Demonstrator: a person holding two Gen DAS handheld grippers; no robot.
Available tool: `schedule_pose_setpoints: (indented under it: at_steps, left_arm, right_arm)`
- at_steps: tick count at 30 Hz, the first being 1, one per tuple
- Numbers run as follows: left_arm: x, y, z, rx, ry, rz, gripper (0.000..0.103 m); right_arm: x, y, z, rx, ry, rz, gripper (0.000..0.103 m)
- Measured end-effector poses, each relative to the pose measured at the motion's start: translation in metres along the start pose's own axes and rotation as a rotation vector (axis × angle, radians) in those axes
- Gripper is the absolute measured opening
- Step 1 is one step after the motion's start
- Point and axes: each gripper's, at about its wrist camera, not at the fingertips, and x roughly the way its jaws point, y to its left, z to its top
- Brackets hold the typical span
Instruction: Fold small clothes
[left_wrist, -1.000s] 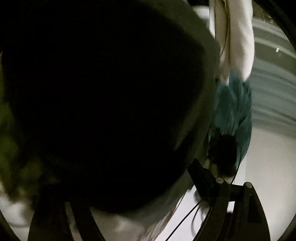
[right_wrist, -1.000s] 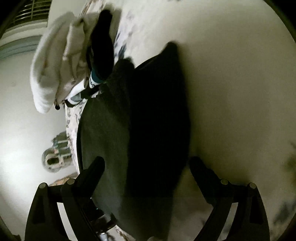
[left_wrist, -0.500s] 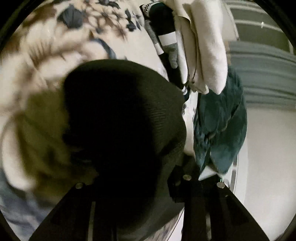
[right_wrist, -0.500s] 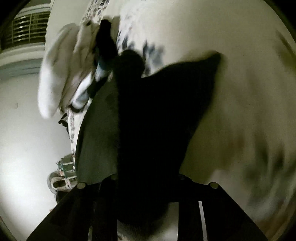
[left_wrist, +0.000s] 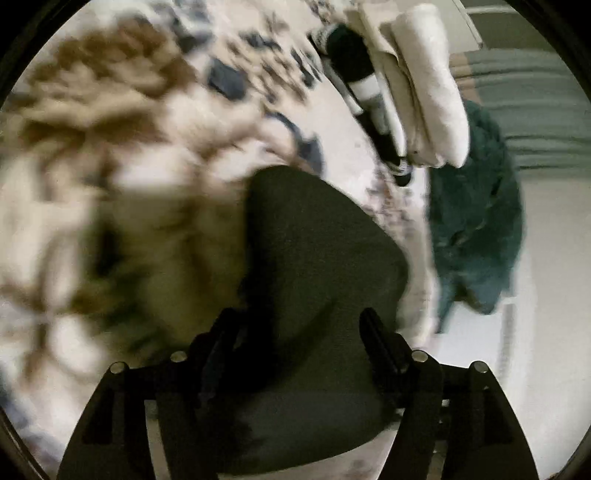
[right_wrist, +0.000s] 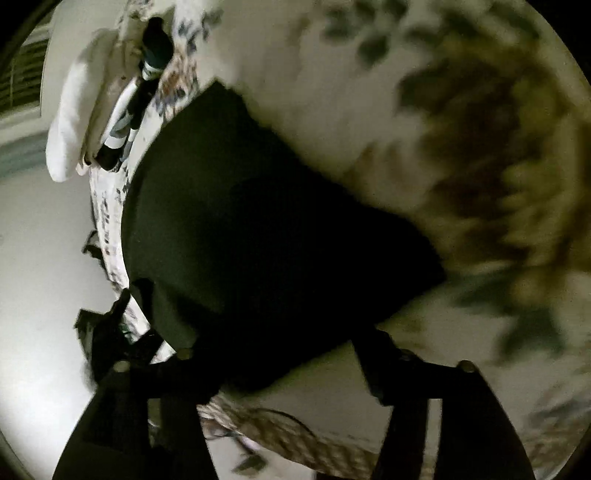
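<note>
Left gripper (left_wrist: 295, 332), right gripper (right_wrist: 266, 354): both angled downward, jaws opening, dark cloth (left_wrist: 314, 258) between them. Flowered bedspread (left_wrist: 110, 147); white towels (left_wrist: 424, 85) at bed edge.

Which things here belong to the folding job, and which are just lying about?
In the job: dark garment on the floral bedspread; left gripper and right gripper, jaws opening.

Lying about: white folded towels; striped socks; teal cloth.

left hand-held gripper (left_wrist: 299, 332): black fingers, silver screws | right hand-held gripper (right_wrist: 280, 354): black
</note>
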Motion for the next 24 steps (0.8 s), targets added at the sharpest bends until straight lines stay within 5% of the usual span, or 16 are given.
schedule_pose_setpoints:
  at_steps: [3,5,9,15,16,17,19,24]
  left_arm:
    - [-0.012,0.019,-0.025,0.066,-0.035,0.202,0.067]
    - [-0.011,0.054,-0.039,0.046,-0.01,0.268,0.067]
    - [-0.001,0.077,-0.047,0.05,-0.014,0.281,0.068]
    - [0.018,0.073,-0.04,0.06,-0.003,0.253,0.102]
    - [0.021,0.067,-0.038,0.066,-0.003,0.257,0.103]
    - [0.023,0.066,-0.039,0.07,-0.003,0.266,0.103]
    - [0.024,0.064,-0.04,0.07,-0.009,0.277,0.103]
    - [0.022,0.066,-0.045,0.005,-0.104,0.274,0.103]
  right_arm:
    - [-0.037,0.002,0.004,-0.078,-0.062,-0.132,0.066]
    - [-0.062,0.009,0.022,-0.119,-0.115,-0.174,0.066]
    - [-0.052,0.041,0.082,-0.218,-0.17,-0.159,0.068]
    - [0.037,0.098,0.164,-0.327,-0.056,-0.161,0.067]
    - [0.043,0.104,0.165,-0.338,-0.064,-0.157,0.053]
    - [0.042,0.108,0.165,-0.35,-0.091,-0.171,0.028]
    - [0.038,0.121,0.163,-0.375,-0.146,-0.204,0.01]
    - [0.006,0.129,0.17,-0.323,-0.282,-0.226,0.007]
